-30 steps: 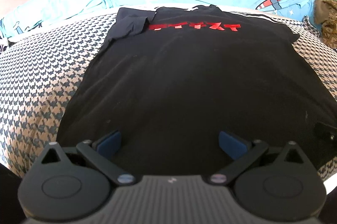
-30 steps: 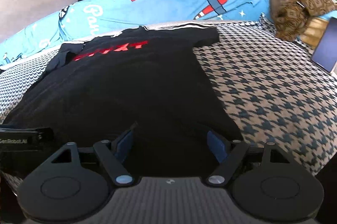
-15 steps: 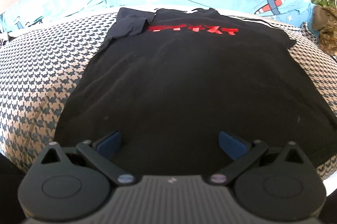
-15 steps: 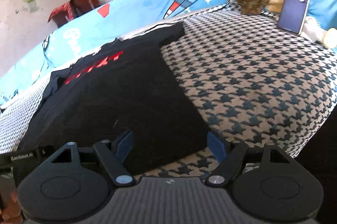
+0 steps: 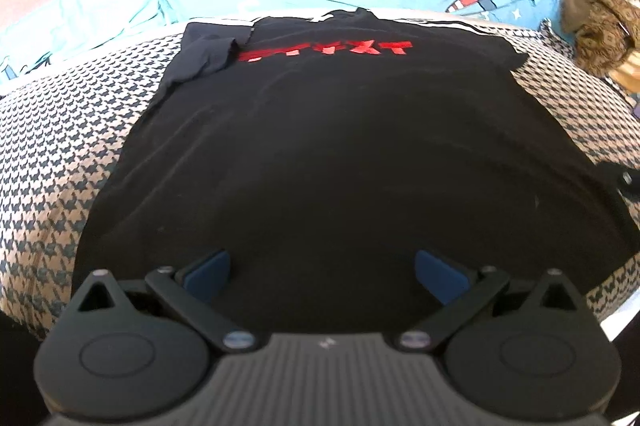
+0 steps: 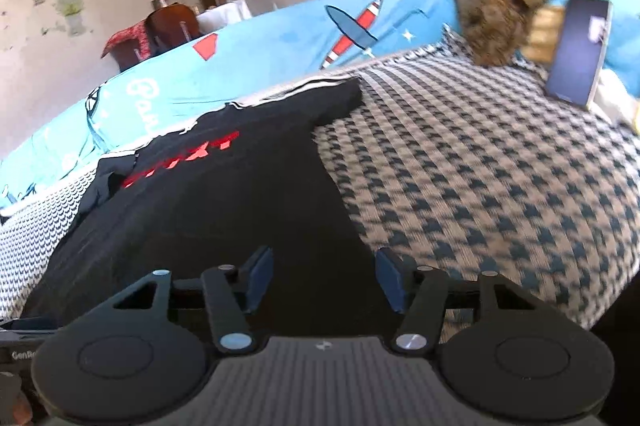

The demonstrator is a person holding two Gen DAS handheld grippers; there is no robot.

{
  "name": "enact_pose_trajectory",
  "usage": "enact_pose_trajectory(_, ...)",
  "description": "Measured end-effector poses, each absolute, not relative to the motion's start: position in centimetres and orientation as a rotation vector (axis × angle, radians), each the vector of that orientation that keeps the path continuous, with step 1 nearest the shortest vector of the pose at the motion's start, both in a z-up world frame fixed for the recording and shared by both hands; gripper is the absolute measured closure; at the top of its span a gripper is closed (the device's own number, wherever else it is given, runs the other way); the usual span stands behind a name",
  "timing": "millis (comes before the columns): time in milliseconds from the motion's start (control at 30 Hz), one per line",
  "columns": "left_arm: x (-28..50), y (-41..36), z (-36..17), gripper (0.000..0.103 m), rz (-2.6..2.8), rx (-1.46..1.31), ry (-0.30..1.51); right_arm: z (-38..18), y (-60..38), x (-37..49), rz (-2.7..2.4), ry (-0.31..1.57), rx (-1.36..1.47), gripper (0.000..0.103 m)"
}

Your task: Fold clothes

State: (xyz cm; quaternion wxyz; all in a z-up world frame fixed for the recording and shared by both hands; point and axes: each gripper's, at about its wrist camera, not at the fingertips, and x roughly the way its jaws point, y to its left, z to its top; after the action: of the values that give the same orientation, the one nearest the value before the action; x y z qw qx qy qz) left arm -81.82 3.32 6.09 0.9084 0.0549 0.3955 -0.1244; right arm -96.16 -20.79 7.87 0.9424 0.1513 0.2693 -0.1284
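Observation:
A black T-shirt (image 5: 340,154) with red lettering (image 5: 324,50) lies flat on the houndstooth bed cover (image 5: 60,154), collar at the far end. Its left sleeve (image 5: 204,54) is folded in. My left gripper (image 5: 324,278) hovers open over the near hem, its blue pads (image 5: 208,276) wide apart with nothing pinched. In the right wrist view the T-shirt (image 6: 224,210) fills the left half. My right gripper (image 6: 325,278) sits at the shirt's near right edge. Its jaws are closing, with black fabric lying between the pads (image 6: 260,278), which still stand apart.
A light blue sheet with aeroplane prints (image 6: 352,30) runs along the far side of the bed. A brown cushion (image 6: 500,6) and a propped phone (image 6: 580,54) sit at the far right. Bare houndstooth cover (image 6: 500,186) lies to the right of the shirt.
The right gripper rolled and shifted toward the shirt's right edge, and its jaws have narrowed. The left gripper stayed open and barely moved.

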Motion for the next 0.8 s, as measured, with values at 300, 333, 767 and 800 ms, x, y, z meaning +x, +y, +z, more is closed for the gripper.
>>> enact_pose_trajectory(300, -83.0, 2.5, 5.8, 0.0, -0.278, 0.175, 0.835, 8.0, -21.7, -92.0, -0.192, 0.571, 0.267, 0.049)
enact_pose_trajectory(333, -83.1, 2.5, 5.8, 0.0, -0.281, 0.181, 0.837, 8.1, -21.8, -91.4, -0.178, 0.574, 0.259, 0.049)
enact_pose_trajectory(767, -83.4, 2.7, 6.4, 0.0, -0.338, 0.121, 0.807, 7.9, -24.1, -85.4, -0.129, 0.584, 0.236, 0.049)
enact_pose_trajectory(800, -83.3, 2.6, 6.4, 0.0, -0.341, 0.12, 0.804, 7.8, -24.2, -85.1, -0.13, 0.586, 0.237, 0.049)
